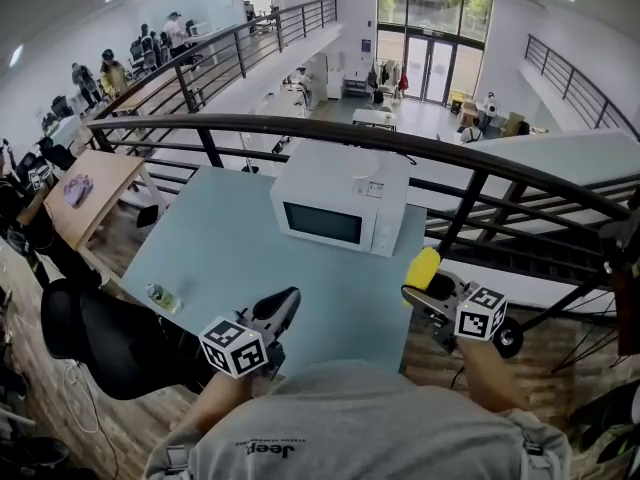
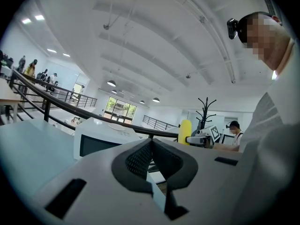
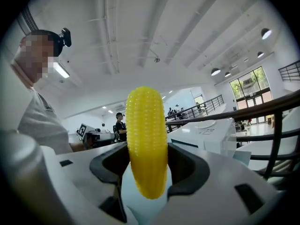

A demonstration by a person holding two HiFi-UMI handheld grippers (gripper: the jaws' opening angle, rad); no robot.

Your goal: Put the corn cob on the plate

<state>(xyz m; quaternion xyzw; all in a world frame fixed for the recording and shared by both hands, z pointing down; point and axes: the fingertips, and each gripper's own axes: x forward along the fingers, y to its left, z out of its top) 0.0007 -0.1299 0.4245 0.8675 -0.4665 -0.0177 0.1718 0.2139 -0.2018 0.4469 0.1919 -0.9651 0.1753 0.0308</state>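
Two grippers are held above the pale blue tabletop (image 1: 220, 253). We record the right gripper (image 3: 146, 165) with its fingers (image 3: 190, 168) spread wide and clamped on the yellow corn cob (image 3: 146, 139), which stands upright between them, up in the air near the tabletop's right edge and just beside the white microwave (image 1: 340, 203). We record the left gripper (image 2: 151, 156) with its fingers (image 2: 133, 162) pressed together on nothing, near the tabletop's front edge.

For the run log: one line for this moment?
right gripper: shut on corn cob | left gripper: shut, empty | plate: unseen
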